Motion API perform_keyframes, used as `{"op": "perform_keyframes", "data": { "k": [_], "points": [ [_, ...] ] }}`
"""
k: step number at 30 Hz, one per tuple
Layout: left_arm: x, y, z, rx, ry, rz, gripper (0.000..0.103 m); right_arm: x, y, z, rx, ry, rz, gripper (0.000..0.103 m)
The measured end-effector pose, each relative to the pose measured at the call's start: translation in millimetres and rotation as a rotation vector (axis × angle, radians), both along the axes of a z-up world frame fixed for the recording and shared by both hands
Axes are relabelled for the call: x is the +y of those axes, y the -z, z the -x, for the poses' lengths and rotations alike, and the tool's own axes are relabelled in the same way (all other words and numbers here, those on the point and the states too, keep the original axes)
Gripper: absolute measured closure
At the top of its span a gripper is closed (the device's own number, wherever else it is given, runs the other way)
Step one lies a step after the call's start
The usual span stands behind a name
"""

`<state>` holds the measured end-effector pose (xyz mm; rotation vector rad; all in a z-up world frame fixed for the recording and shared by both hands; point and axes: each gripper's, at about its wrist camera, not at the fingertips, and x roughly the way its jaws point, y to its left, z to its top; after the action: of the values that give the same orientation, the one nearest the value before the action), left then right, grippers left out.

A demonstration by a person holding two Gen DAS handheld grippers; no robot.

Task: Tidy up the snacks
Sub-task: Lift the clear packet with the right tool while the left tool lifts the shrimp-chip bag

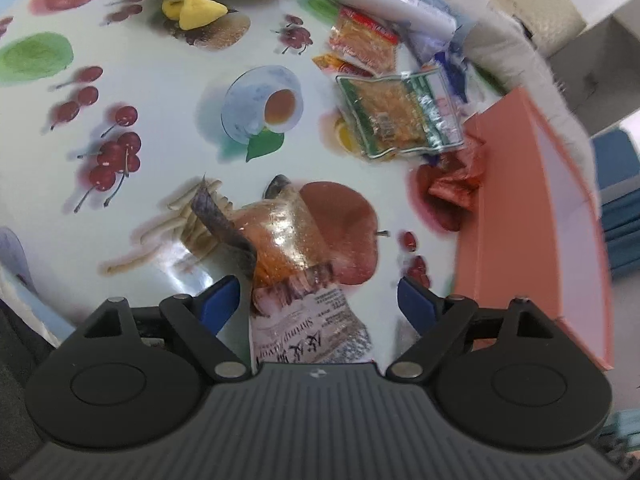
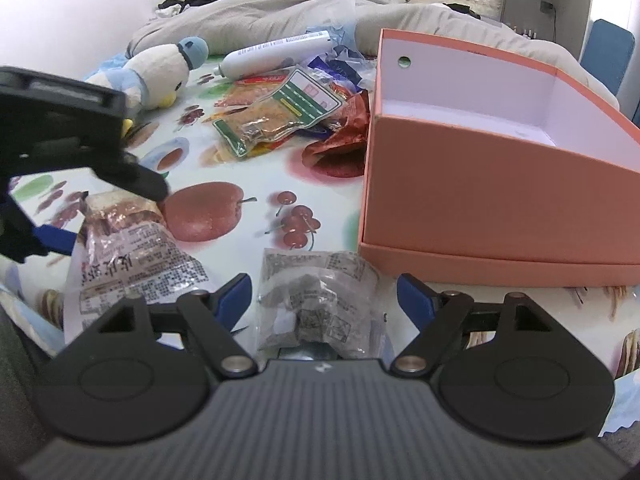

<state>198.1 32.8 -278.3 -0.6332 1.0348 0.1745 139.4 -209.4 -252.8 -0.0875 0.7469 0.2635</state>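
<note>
— Hovering with both sets of jaws apart, gripping nothing. My left gripper (image 1: 318,300) stands over the shrimp snack packet (image 1: 296,264) lying flat on the bench (image 1: 180,72); my right gripper (image 2: 324,296) straddles the grey crumpled packet (image 2: 320,300), pads clear of it on both sides.

— And the rest?

— The orange box (image 2: 492,196) sits just to the right, seemingly empty inside. More snacks, such as the green-edged packet (image 2: 272,120), lie heaped beyond, near a plush duck (image 2: 160,72) and a white tube (image 2: 276,52).

— What might go wrong?

— I judge the slick film could slide out if I pinch only an edge. The two grippers are close, so closing together risks a bump, and a careless swing could nudge the light box.
</note>
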Motion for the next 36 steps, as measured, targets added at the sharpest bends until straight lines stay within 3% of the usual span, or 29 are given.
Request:
{"op": "perform_keyframes", "data": {
  "k": [12,16,26,31,36],
  "points": [
    [-11.2,9.8,-12.4,0.01,0.019,-0.105,0.018,5.0,8.2,0.5,-0.006,-0.022,0.004,0.022],
    [-14.6,11.2,-10.5,0.007,0.055,-0.134,0.031,10.1,11.3,3.9,-0.026,-0.039,0.034,0.022],
    [-4.9,11.5,5.9,-0.022,0.097,-0.115,0.048,18.9,18.5,6.6,-0.018,-0.047,0.105,0.022],
    [1.0,6.4,15.8,-0.047,0.124,-0.105,0.05,17.7,14.7,6.3,-0.007,-0.045,0.119,0.034],
    [1.1,4.2,22.1,-0.066,0.172,-0.119,0.051,18.6,11.9,7.7,0.007,-0.041,0.118,0.038]
  ]
}}
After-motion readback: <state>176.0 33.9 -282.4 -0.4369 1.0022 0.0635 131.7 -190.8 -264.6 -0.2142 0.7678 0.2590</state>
